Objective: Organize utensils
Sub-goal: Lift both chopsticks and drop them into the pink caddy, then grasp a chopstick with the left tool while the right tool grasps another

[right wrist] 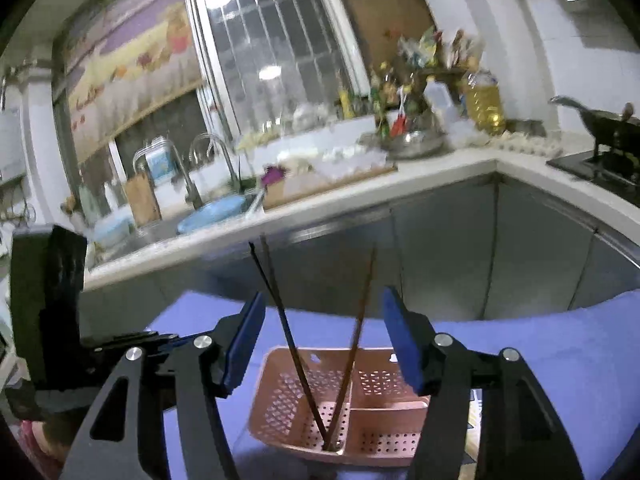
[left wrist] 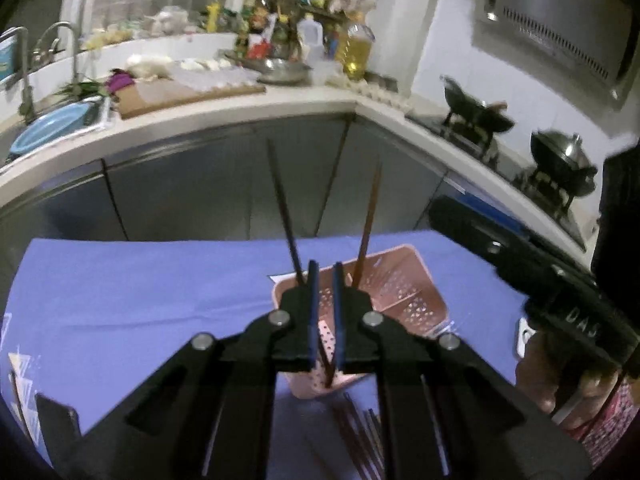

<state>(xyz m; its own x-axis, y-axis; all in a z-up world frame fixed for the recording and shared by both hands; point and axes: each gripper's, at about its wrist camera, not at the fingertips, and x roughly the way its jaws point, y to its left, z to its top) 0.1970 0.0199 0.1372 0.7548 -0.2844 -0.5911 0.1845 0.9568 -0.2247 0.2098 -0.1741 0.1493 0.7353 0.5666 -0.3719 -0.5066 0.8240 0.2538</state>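
Kitchen counter [right wrist: 360,196] curves behind blue-clothed table [right wrist: 560,344].

Pink perforated plastic utensil basket [right wrist: 362,420] with divided compartments, on the blue-covered tabletop, two thin dark brown chopsticks [right wrist: 298,368] standing tilted in the basket's near-left compartment, tips together, tops splayed apart, more dark chopsticks [left wrist: 360,436] lying flat beside the basket
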